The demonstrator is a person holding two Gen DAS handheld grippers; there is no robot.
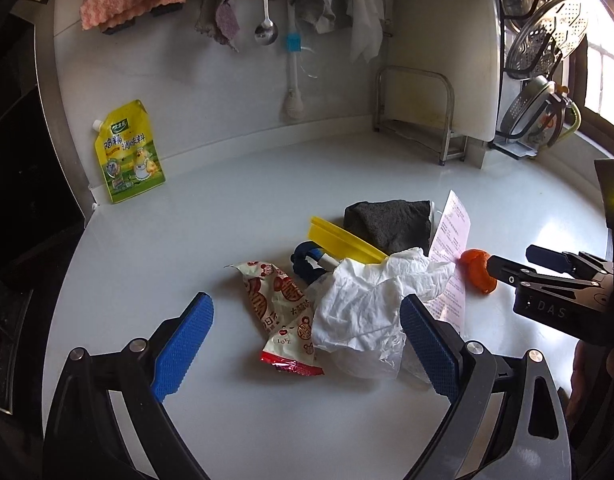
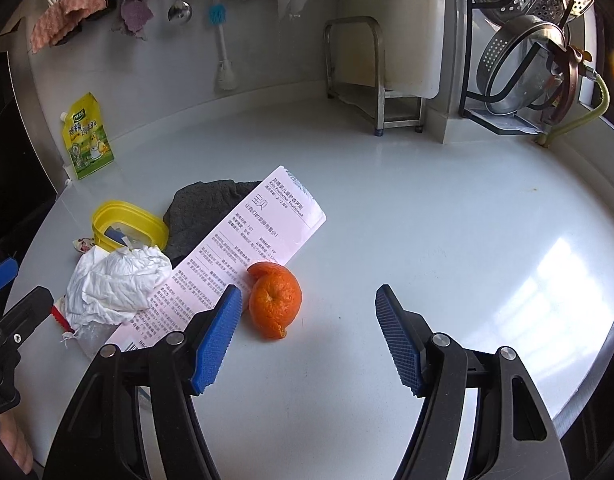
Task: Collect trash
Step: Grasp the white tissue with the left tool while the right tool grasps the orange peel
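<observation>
A pile of trash lies on the white counter [image 1: 235, 184]. A crumpled white tissue [image 1: 367, 304] and a red-and-white snack wrapper [image 1: 279, 312] lie between the fingers of my open left gripper [image 1: 307, 340]. A pink printed paper strip [image 2: 243, 256] runs across the pile. Orange peel [image 2: 275, 300] lies just ahead of the left finger of my open, empty right gripper [image 2: 309, 336]. The peel also shows in the left wrist view [image 1: 477, 272], next to the right gripper's tip. A yellow plastic container [image 2: 127, 224] and a dark grey cloth [image 2: 203, 208] lie behind the tissue.
A yellow seasoning pouch [image 1: 129, 156] leans on the back wall at the left. A metal rack [image 2: 371, 76] and a white cutting board [image 2: 407, 28] stand at the back right, beside a dish rack with steel strainers [image 2: 523, 68]. Cloths, a spoon [image 1: 265, 20] and a brush hang above.
</observation>
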